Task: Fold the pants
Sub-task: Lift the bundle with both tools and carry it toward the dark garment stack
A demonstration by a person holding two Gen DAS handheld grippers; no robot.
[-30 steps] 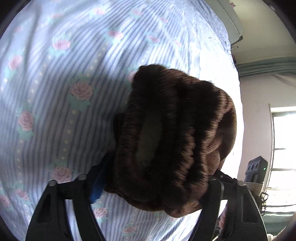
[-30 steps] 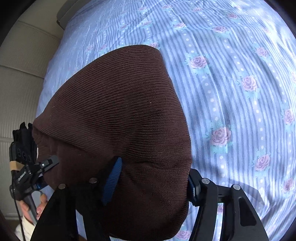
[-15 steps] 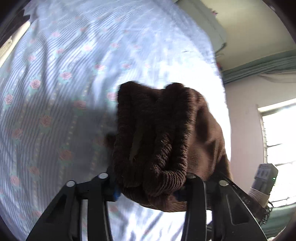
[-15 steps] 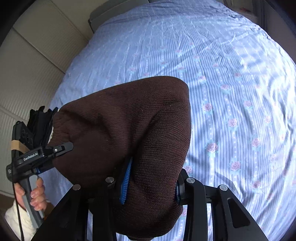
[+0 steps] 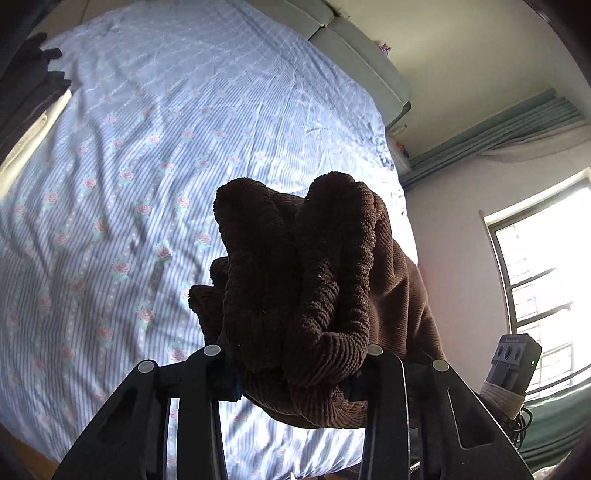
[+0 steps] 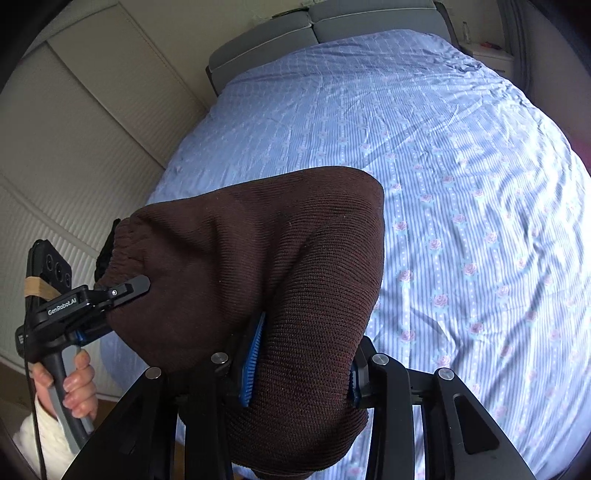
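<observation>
Brown ribbed knit pants (image 5: 306, 295) hang bunched between both grippers, held up above the bed. My left gripper (image 5: 295, 373) is shut on a thick wad of the gathered waistband. My right gripper (image 6: 299, 365) is shut on another fold of the pants (image 6: 258, 266), which drape over its fingers. The left gripper also shows in the right wrist view (image 6: 110, 295), clamping the elastic waistband at the left. The rest of the pants is hidden below.
The bed has a blue striped sheet with pink roses (image 6: 443, 184) and a grey headboard (image 6: 295, 33). Dark clothing (image 5: 33, 81) lies at the bed's far left edge. A window (image 5: 546, 277) is at right, and white wardrobe doors (image 6: 74, 147) at left.
Both grippers have risen well above the bed with the pants. The sheet looks farther away and more of the room shows. The grip on the fabric is unchanged.
</observation>
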